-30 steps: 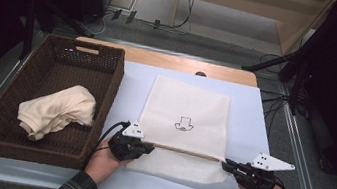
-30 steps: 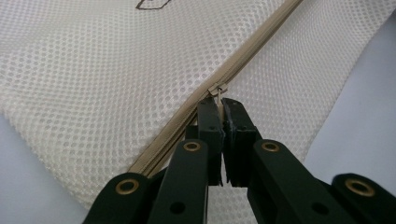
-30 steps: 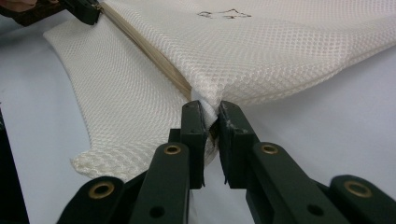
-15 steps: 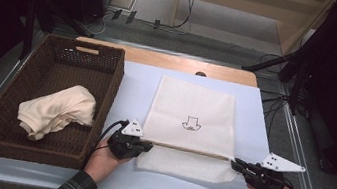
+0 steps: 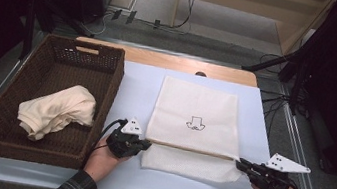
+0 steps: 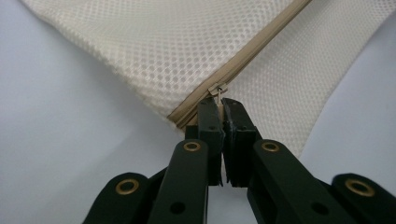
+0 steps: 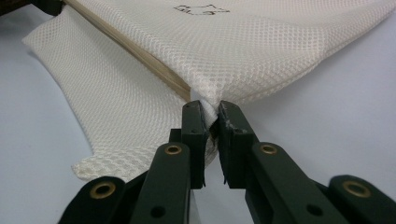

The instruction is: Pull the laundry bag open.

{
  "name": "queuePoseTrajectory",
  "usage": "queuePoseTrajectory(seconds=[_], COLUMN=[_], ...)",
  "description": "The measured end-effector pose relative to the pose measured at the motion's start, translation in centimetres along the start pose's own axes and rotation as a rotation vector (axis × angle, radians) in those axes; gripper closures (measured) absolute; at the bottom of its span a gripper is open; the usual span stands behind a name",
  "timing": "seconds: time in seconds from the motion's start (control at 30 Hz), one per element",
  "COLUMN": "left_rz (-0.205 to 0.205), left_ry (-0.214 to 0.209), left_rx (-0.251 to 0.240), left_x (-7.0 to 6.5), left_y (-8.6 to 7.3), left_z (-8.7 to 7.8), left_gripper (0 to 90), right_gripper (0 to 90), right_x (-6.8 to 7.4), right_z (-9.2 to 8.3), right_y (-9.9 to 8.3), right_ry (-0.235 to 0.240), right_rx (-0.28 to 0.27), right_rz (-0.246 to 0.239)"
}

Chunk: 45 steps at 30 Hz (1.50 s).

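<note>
A cream mesh laundry bag (image 5: 196, 114) with a small black print lies flat on the pale blue table (image 5: 137, 85); a tan zipper (image 5: 188, 149) runs across its near part. My left gripper (image 5: 148, 145) is shut on the zipper's metal pull (image 6: 217, 91) at the bag's left end. My right gripper (image 5: 238, 162) is shut on the bag's right edge, pinching the mesh (image 7: 211, 103) where the zipper (image 7: 140, 53) ends. The strip of mesh (image 5: 186, 162) below the zipper lies flat toward me.
A dark wicker basket (image 5: 55, 57) stands at the left with a crumpled cream cloth (image 5: 55, 110) inside. Beyond the table's wooden far edge (image 5: 186, 64), cables (image 5: 184, 6) and dark stands sit on the floor.
The right gripper has shifted slightly to the right, drawing the zipper line taut. The left gripper has stayed where it was.
</note>
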<state>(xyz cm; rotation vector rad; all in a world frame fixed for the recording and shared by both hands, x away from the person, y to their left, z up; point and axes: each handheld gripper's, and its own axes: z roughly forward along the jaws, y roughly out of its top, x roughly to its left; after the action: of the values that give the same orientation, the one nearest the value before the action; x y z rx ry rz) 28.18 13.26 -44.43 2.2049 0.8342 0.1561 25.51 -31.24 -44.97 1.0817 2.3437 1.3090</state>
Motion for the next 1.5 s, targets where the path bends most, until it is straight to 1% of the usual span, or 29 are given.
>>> queuePoseTrajectory(seconds=[0.07,0.1,0.13,0.17,0.23,0.3,0.4,0.47,0.53,0.63,0.67,0.7,0.77,0.87,0.9,1.0,1.03,1.07,1.23,1.3,1.33,1.5], left_rz=[-0.001,0.003,0.0,0.0,-0.003,-0.002,-0.001,-0.007,-0.01,-0.016,-0.009,-0.004,-0.007,-0.006,-0.004,-0.007,-0.009,-0.009,-0.018,-0.021,-0.024,-0.022], left_ry=[0.012,0.026,0.035,0.035,0.031,0.034,0.026,0.019,0.015,0.016,0.021,0.023,0.02,0.017,0.023,0.027,0.033,0.033,0.046,0.051,0.052,0.083], left_rx=[0.01,0.015,0.021,0.021,0.023,0.025,0.021,0.015,0.015,0.015,0.034,0.036,0.03,0.028,0.026,0.023,0.021,0.021,-0.005,-0.004,-0.002,0.02], left_x=[0.0,0.0,0.0,0.0,0.1,0.1,0.1,0.1,0.2,0.4,0.5,0.5,0.6,1.0,1.2,1.5,1.8,1.8,2.8,3.3,3.5,4.2], left_y=[0.0,0.0,0.0,0.0,0.0,0.1,0.2,0.5,1.2,1.5,1.7,1.9,2.1,2.8,3.2,3.6,4.0,4.0,4.8,5.0,5.0,4.9], left_z=[0.1,0.2,0.2,0.2,0.3,0.5,0.6,0.8,1.3,1.7,2.1,2.2,2.3,2.4,2.8,3.0,3.2,3.2,3.7,3.9,4.0,4.7], left_gripper=[87.6,87.6,87.6,87.6,87.6,87.6,87.5,87.5,87.2,87.2,87.2,87.1,87.1,87.0,87.0,87.0,87.0,87.0,86.9,86.9,86.9,86.7], right_gripper=[82.6,82.7,82.7,82.7,82.7,82.7,82.7,82.7,82.5,82.4,82.3,82.3,82.2,82.1,81.9,81.9,81.8,81.8,81.2,80.7,80.7,79.5], right_x=[-0.2,-0.2,-0.2,-0.3,-0.4,-0.3,-0.5,-0.6,-0.9,-1.1,-1.3,-1.5,-1.5,-2.0,-2.2,-2.5,-2.9,-3.0,-3.6,-3.9,-3.9,-4.2], right_z=[-0.1,0.0,0.0,0.0,-0.1,0.0,0.0,0.0,-0.2,-0.3,-0.3,-0.2,-0.2,0.0,0.1,0.2,0.6,0.7,1.4,2.0,2.0,3.3], right_y=[-0.1,-0.1,-0.2,-0.2,-0.3,-0.3,-0.3,-0.4,-0.4,-0.5,-0.5,-0.5,-0.5,-0.4,-0.4,-0.4,-0.4,-0.4,-0.2,-0.3,-0.3,-0.4], right_ry=[0.0,-0.003,-0.014,-0.023,-0.017,-0.027,-0.033,-0.041,-0.061,-0.068,-0.075,-0.078,-0.081,-0.095,-0.102,-0.105,-0.11,-0.111,-0.108,-0.103,-0.103,-0.101], right_rx=[0.0,0.004,0.011,0.017,0.01,0.015,0.019,0.02,0.014,0.012,0.019,0.021,0.024,0.021,0.022,0.023,0.028,0.028,0.031,0.037,0.037,0.063], right_rz=[-0.002,0.003,-0.005,-0.007,0.002,-0.001,0.003,0.01,0.015,0.022,0.029,0.028,0.027,0.031,0.041,0.052,0.057,0.062,0.077,0.084,0.084,0.071])
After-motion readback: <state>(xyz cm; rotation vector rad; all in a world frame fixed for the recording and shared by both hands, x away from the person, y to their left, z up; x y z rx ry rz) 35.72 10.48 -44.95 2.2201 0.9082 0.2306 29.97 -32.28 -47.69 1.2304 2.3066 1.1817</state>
